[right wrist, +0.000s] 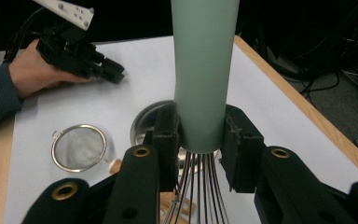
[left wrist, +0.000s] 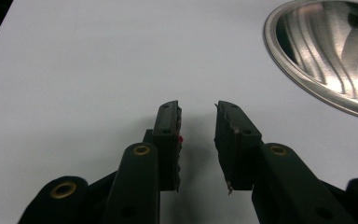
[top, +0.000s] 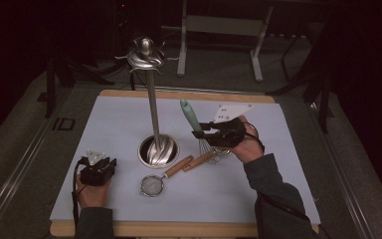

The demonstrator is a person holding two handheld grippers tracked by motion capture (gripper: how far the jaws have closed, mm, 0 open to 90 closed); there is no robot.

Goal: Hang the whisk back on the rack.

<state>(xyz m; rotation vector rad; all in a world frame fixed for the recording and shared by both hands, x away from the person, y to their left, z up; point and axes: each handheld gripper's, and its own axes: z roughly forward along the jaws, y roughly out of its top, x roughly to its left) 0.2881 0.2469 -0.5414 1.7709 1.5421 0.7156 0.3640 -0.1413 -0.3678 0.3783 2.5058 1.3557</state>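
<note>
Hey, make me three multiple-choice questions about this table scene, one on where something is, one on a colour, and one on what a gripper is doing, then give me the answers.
1. Where does the small round mesh strainer with the wooden handle lie?
A. inside the steel bowl
B. on the white mat, on the person's side of the steel bowl
C. on the floor

2. What colour is the handle of the wire whisk?
A. pale green
B. red
C. yellow

3. What is the right gripper doing?
A. resting open on the mat
B. holding the strainer
C. clamped on the whisk handle

Answers:
1 B, the high view shows it on the white mat just nearer than the round steel bowl.
2 A, the right gripper view shows a pale green handle.
3 C, both jaws press the handle just above the wires.
</note>
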